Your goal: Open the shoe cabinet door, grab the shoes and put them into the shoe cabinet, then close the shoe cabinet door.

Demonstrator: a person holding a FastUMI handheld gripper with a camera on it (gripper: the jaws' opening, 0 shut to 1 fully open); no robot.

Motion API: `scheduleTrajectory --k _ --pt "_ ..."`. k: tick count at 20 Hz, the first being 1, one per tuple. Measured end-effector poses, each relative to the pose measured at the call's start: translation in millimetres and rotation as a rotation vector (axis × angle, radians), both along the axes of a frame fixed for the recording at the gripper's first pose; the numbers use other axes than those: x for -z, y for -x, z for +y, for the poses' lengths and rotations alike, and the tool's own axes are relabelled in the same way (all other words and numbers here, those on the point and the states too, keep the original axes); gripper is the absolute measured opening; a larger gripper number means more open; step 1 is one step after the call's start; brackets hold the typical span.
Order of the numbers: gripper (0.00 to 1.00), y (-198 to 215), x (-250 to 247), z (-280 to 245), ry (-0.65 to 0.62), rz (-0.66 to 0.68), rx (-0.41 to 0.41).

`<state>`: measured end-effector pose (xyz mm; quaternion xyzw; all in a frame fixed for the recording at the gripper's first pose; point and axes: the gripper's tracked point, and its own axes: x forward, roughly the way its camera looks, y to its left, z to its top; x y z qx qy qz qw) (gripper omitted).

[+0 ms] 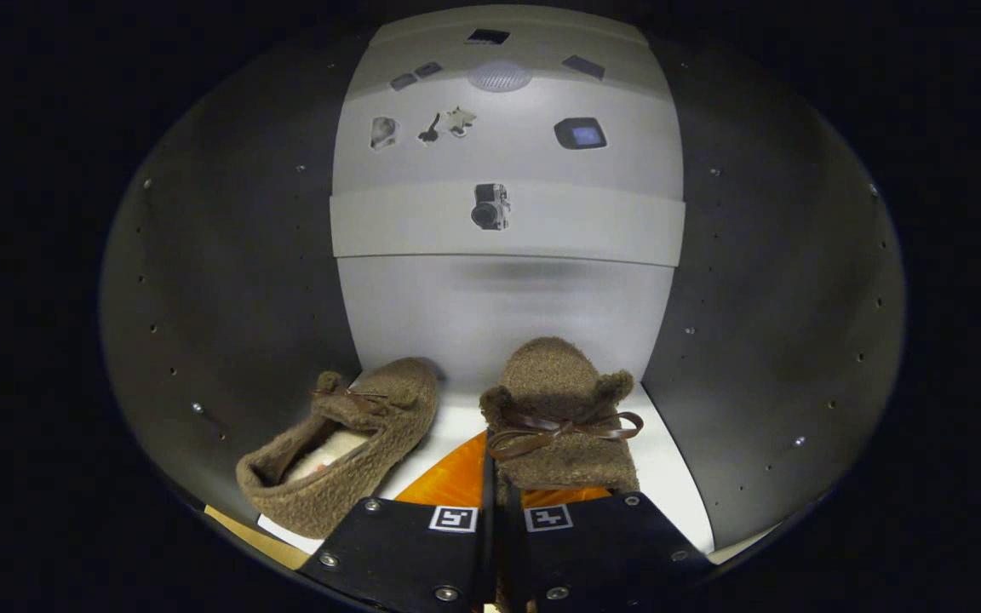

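I am looking into the shoe cabinet (226, 281), which has dark side walls and a pale floor (669, 477). Two brown fuzzy shoes with brown bows are inside. The left shoe (354, 443) lies on the floor ahead of the left finger, its opening facing me and its toe toward the back. The right shoe (563, 409) points toe-first at the back panel, its heel end at my fingertips. My gripper (497, 489) is shut, the fingers pressed together on the right shoe's rear edge.
A pale back panel (507, 221) with a ledge and several small pictures closes the far end. The dark walls stand close on either side of the shoes. A strip of pale wood (261, 532) shows at the cabinet's near left edge.
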<state>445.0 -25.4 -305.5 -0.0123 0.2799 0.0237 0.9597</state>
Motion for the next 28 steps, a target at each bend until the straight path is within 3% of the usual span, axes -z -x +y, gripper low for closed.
scheduleTrajectory --k 8,12,17,21,28 --pt "0.06 -25 30 -2 0.032 0.035 0.028" --pt "0.13 -23 32 -1 0.009 0.053 0.045" --pt "0.72 -8 13 8 -0.015 0.028 0.052" --pt "0.86 17 -6 11 -0.025 -0.001 0.056" --pt "0.91 86 -83 22 0.019 -0.191 0.033"
